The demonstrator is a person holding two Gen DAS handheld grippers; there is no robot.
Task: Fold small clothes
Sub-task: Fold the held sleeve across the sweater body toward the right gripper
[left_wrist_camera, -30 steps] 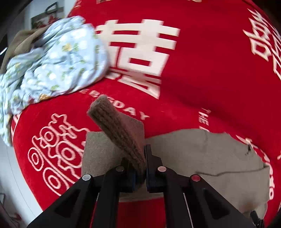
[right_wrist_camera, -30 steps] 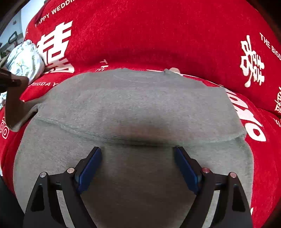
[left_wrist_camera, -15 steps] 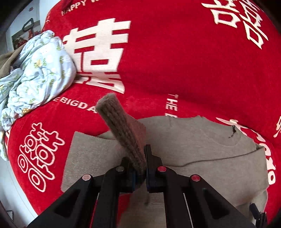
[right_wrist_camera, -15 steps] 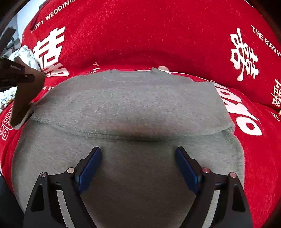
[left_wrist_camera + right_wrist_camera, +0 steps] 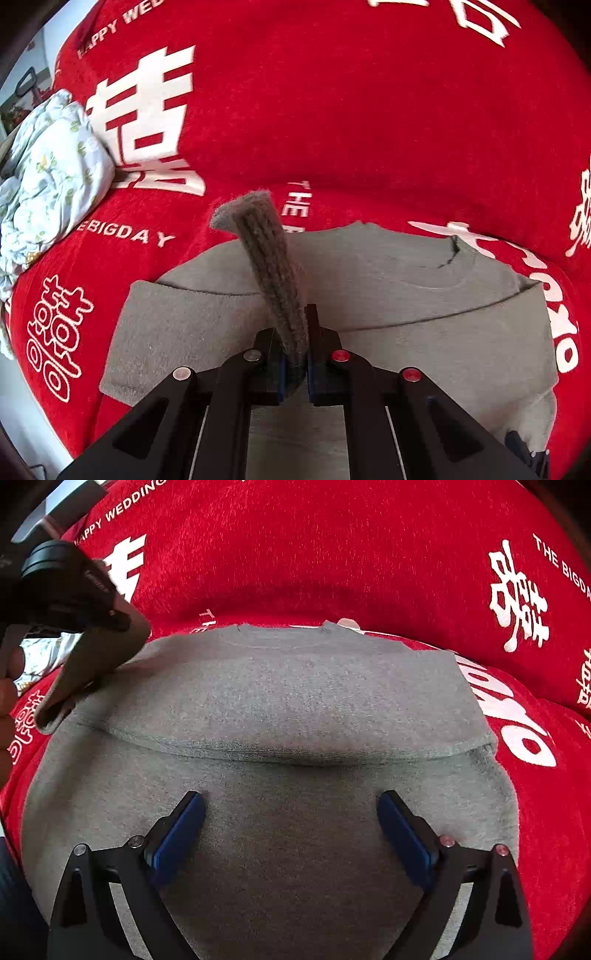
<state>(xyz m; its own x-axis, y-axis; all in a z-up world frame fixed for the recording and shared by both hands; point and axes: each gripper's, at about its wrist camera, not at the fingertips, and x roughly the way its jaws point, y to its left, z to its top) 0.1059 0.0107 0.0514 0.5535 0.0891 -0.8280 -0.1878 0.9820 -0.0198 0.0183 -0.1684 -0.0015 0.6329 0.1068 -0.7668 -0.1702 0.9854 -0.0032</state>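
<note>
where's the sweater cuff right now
The cuff is lifted off the red blanket, pinched in the left tongs above the left side of the grey sweater; in the right wrist view it shows at far left.

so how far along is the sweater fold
One fold looks done: a layer of the grey sweater already lies across its body. In hand: the left hand-held gripper is shut on the ribbed cuff, sleeve lifted over the sweater. The right hand-held gripper, jaws opening, holds nothing. Left: lay the sleeve down, finish folding.
</note>
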